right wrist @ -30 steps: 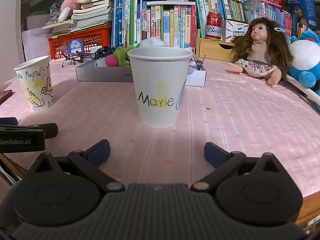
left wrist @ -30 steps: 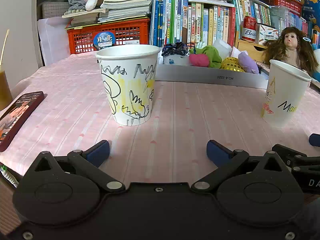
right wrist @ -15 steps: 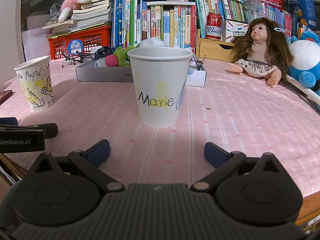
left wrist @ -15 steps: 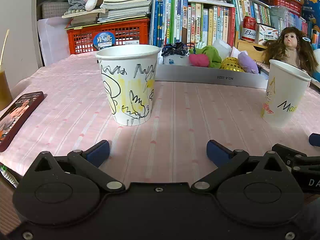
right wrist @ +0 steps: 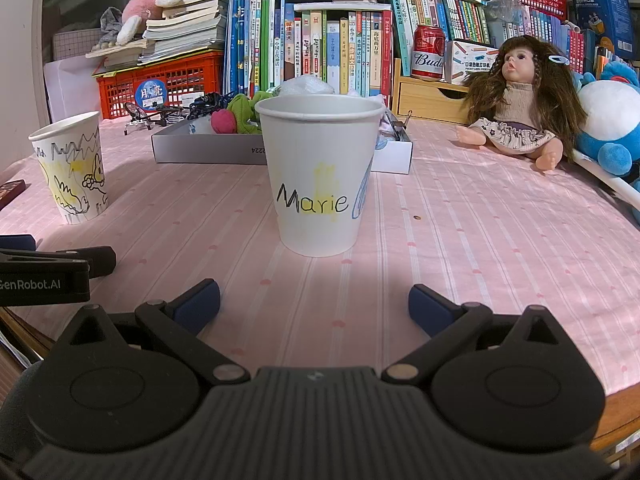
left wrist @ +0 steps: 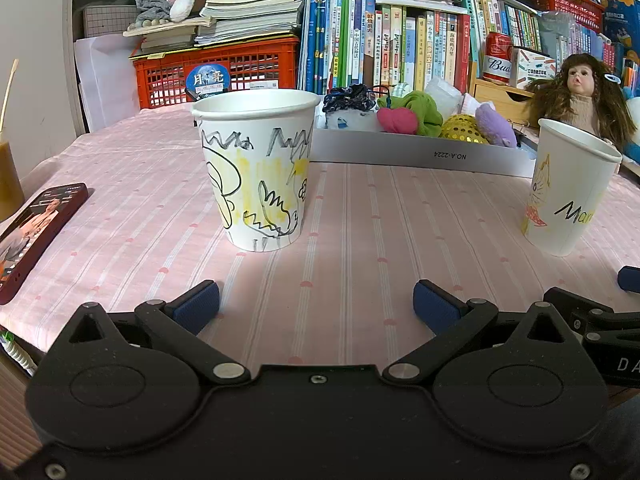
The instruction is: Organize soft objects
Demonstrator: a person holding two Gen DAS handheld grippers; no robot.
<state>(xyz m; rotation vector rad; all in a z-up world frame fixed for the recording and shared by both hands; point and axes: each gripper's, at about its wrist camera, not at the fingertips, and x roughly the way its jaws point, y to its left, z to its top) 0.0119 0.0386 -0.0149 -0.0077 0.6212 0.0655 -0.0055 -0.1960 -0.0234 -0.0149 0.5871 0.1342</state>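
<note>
A shallow grey tray [left wrist: 416, 154] at the back of the pink table holds soft things: a pink ball [left wrist: 398, 120], a green cloth [left wrist: 422, 106], a yellow sequin ball [left wrist: 464, 130] and a purple pouch [left wrist: 494, 128]. A scribbled paper cup [left wrist: 256, 172] stands just ahead of my left gripper [left wrist: 316, 306], which is open and empty. In the right wrist view a cup marked "Marie" [right wrist: 320, 172] stands ahead of my right gripper [right wrist: 314, 306], also open and empty. The tray [right wrist: 208, 148] lies behind that cup.
A phone [left wrist: 36, 236] lies at the left table edge beside a brown drink [left wrist: 8, 180]. A doll [right wrist: 516, 104] and a blue plush [right wrist: 612, 128] sit at the right. Books, a red crate [left wrist: 216, 70] and a red can [right wrist: 429, 54] line the back.
</note>
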